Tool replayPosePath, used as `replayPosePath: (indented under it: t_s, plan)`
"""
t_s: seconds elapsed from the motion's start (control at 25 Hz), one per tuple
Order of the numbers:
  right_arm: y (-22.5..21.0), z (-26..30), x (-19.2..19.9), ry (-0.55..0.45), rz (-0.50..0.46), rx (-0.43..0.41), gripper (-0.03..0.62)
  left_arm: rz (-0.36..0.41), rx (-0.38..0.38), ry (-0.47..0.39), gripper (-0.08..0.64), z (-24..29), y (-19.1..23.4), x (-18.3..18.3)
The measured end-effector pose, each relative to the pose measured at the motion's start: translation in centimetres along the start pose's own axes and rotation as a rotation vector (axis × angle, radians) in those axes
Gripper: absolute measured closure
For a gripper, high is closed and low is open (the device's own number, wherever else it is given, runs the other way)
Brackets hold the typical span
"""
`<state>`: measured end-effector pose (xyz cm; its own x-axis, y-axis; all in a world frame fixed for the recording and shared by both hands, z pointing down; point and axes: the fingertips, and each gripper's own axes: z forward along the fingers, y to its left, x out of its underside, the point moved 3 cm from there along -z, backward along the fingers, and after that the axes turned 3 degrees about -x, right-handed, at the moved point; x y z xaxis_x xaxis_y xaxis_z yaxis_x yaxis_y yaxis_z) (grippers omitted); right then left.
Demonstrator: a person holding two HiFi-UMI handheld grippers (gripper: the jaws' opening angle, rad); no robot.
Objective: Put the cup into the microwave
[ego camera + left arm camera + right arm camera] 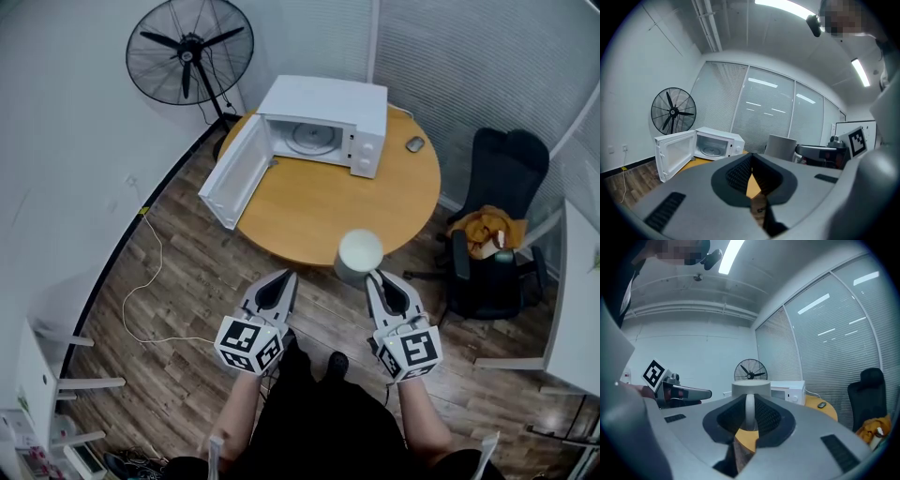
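While the person stands just short of the round wooden table [319,211], the right gripper [373,277] has its fingers clamped on the handle of the white cup [359,251], holding it upright in the air at the table's near edge. Beside it, the left gripper [287,277] has its fingers together on nothing. Across the table, the white microwave [328,105] stands with its door [232,172] swung wide open.

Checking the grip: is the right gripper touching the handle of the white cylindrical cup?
Touching. The right gripper view shows the right gripper clamping the handle of the white cup, pads pressed against it.
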<state>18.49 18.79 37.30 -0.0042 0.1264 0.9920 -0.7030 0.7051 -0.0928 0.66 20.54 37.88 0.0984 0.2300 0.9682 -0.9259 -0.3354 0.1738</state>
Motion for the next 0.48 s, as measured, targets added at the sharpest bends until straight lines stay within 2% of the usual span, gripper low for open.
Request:
replayPosePath:
  t_s: [0.48]
  plan:
    - [1.4,8.0,-1.0,0.016,-0.004,0.078,0.535,0.038,0.094,0.019,0.565,3.1,7.4,-2.2]
